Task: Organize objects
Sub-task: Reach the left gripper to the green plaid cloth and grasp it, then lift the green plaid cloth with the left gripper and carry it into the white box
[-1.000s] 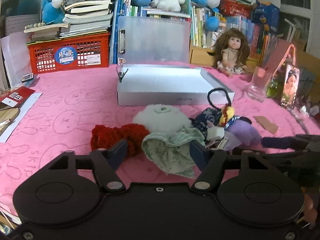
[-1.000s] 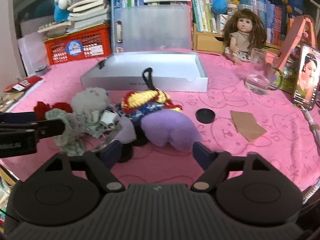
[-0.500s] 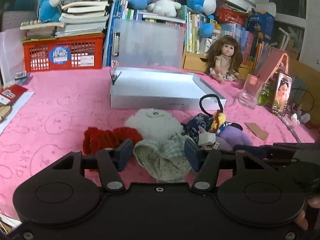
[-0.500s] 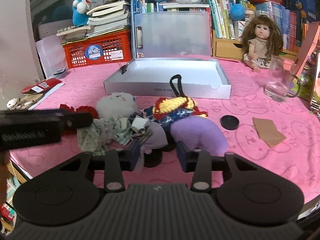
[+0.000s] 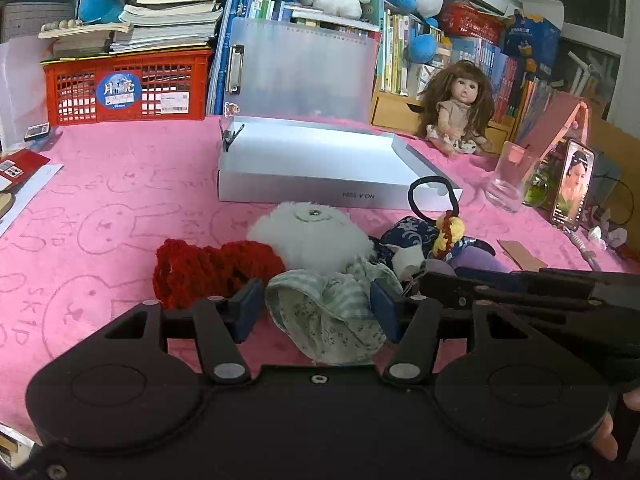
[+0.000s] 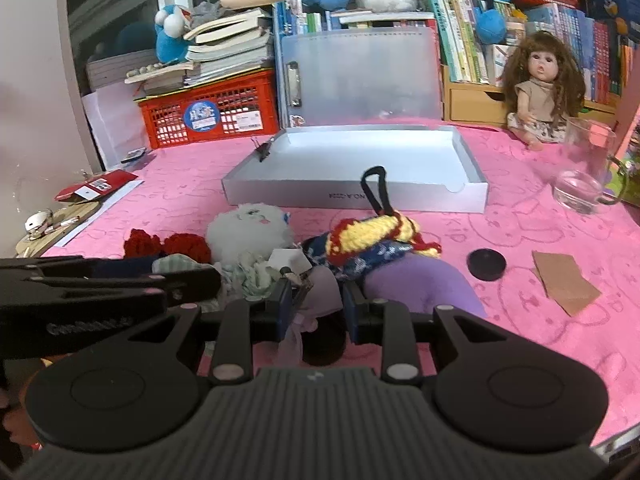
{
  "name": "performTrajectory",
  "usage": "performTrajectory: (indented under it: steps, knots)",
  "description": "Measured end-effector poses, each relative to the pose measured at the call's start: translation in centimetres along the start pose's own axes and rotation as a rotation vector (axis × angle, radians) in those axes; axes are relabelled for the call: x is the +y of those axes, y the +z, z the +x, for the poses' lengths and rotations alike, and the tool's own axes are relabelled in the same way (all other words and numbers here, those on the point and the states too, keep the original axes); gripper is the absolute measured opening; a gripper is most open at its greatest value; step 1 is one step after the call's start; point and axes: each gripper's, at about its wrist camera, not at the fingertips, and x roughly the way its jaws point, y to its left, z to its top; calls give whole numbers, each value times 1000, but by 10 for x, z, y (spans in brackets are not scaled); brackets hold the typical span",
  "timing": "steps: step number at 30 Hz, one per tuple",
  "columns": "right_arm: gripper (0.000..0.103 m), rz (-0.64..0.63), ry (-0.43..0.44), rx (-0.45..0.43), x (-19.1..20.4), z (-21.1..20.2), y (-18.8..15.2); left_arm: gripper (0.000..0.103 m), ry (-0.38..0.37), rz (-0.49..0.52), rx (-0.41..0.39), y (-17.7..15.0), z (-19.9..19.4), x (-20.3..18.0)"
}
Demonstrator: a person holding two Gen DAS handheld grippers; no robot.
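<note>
Lying at far left of the heap on the pink bench (image 5: 120,184): a red knitted piece (image 5: 200,268), just beside a white fluffy toy (image 5: 316,236). Reaching in low and angled downward, the left claw (image 5: 318,310), partly open, bracketing a green striped cloth (image 5: 320,312) with both pads against its sides, pinching it lightly. Pressing in from the right, close alongside, the right claw (image 6: 314,304), having just been narrowing, now clamping a pale lilac fabric piece (image 6: 320,292) and the small metal clip beside it. Sitting further right in the heap, a purple plush (image 6: 420,284) under a yellow-and-red crocheted item (image 6: 372,228). Standing open behind the heap, a white shallow box (image 6: 360,196).
</note>
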Motion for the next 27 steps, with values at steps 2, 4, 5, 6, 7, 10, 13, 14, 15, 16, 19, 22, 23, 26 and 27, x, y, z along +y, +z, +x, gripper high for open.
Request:
performTrajectory:
  steps: [2, 4, 5, 6, 7, 10, 13, 14, 15, 16, 19, 22, 23, 26, 27]
  knots:
    - [32, -6, -2, -1, 0, 2, 0, 57, 2, -1, 2, 0, 3, 0]
    - [32, 1, 2, 2, -1, 4, 0, 57, -2, -9, 6, -1, 5, 1]
    - [32, 6, 5, 4, -2, 5, 0, 56, -6, -13, 9, -1, 6, 1]
    - [32, 10, 7, 6, -3, 6, 0, 56, -7, -15, 12, -1, 7, 1]
    - [29, 11, 7, 9, -3, 6, 0, 45, -6, -16, 12, -1, 7, 1]
    - [18, 17, 16, 12, -2, 5, -1, 28, -19, -22, -21, 0, 2, -1]
    - [12, 18, 27, -1, 0, 2, -1, 26, -24, 0, -57, 1, -4, -4]
    - [11, 19, 26, -8, 0, 0, 0, 26, -29, -1, -66, 2, -6, -5]
    - [10, 24, 23, -16, 0, -2, 1, 26, -35, -6, -73, 3, -8, -4]
    - [8, 34, 19, -27, -1, -5, 2, 25, -39, -13, -80, 4, -9, -4]
    - [8, 59, 6, -60, -6, -13, 6, 25, -50, -32, -98, 8, -14, -1]
    - [8, 75, -3, -86, -11, -19, 12, 25, -58, -43, -104, 14, -16, 3]
    - [8, 80, -7, -94, -13, -21, 13, 25, -58, -46, -104, 16, -17, 4]
    - [8, 94, -7, -109, -18, -23, 19, 25, -61, -58, -102, 22, -15, 8]
    - [8, 96, -6, -113, -20, -24, 21, 25, -60, -62, -99, 25, -14, 9]
